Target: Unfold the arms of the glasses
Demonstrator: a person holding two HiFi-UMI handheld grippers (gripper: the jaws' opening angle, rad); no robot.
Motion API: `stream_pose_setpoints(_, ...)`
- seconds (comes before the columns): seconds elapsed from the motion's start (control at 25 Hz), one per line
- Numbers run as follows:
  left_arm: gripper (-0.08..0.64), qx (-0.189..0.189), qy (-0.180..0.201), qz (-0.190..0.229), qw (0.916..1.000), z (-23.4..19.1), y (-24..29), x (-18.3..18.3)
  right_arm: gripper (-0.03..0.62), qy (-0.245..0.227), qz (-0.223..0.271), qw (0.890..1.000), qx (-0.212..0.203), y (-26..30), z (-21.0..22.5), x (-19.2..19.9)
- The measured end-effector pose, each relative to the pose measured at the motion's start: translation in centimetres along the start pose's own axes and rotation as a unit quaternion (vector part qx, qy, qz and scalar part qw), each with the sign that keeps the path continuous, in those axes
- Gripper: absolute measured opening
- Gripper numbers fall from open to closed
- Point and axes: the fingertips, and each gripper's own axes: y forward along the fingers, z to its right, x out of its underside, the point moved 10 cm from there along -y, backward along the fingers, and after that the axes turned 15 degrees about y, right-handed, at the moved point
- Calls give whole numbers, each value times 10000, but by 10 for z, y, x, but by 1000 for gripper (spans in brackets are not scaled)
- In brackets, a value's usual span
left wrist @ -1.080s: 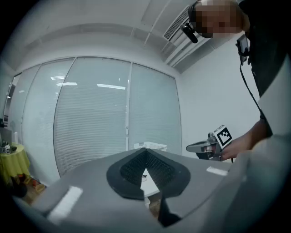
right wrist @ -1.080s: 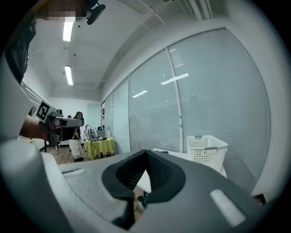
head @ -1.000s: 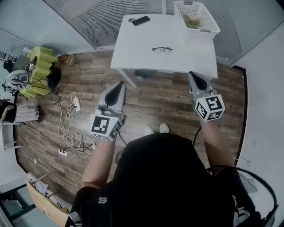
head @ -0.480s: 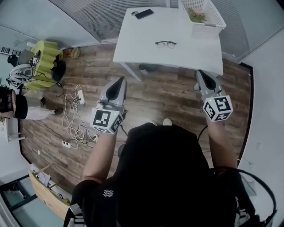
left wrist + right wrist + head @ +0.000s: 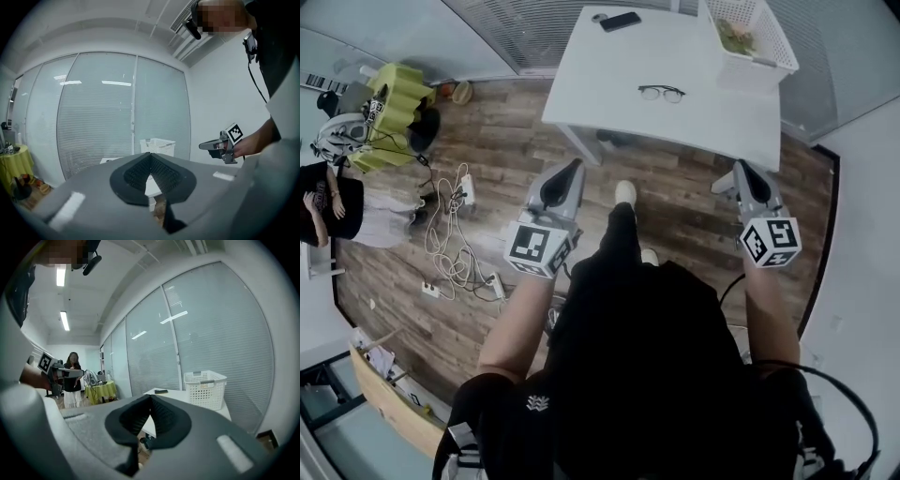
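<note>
Wood floor (image 5: 497, 178) fills most of the head view. White desk (image 5: 609, 84) is at the top, by the blinds-covered glass wall.

Small table with a yellow-green cloth (image 5: 389, 122) sits far left with clutter on it. A bystander (image 5: 328, 202) in a black top stands beside it.

White basket (image 5: 769, 42) is on the desk's right back corner, something greenish inside, can't tell what.

Left hand-held gripper (image 5: 572, 169) and right hand-held gripper (image 5: 741, 169) are both over the floor, short of the desk's near edge, pointing toward it. Each gripper view shows the black pads meeting at the tips with nothing between them, so both are closed and empty. A marker cube (image 5: 539, 248) is on the back end of each.

Loose cables (image 5: 450, 244) and a power strip are on the floor, left of the left hand-held gripper.

Dark phone (image 5: 621, 21) lies at the desk's far edge, left of the basket.

Glasses (image 5: 662, 92) lie flat on the desk near its middle, lenses side by side, apart from phone and basket, well apart from both hand-held grippers. They are too small to tell how the arms sit.
</note>
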Motion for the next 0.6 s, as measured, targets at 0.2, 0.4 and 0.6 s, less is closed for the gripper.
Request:
stream_pose_setpoints(0.2, 3, 169, 15, 43, 9998, -13, 31, 3, 0, 87, -107, 9999, 83, 20, 10, -5)
stream_pose_setpoints(0.4, 3, 375, 64, 77, 9992, -31, 64, 12, 0, 92, -73, 9997, 215, 39, 17, -12)
stream_pose_setpoints(0.6, 3, 661, 149, 113, 9976, -52, 108, 15, 0, 232, -66, 9987, 451, 62, 31, -13)
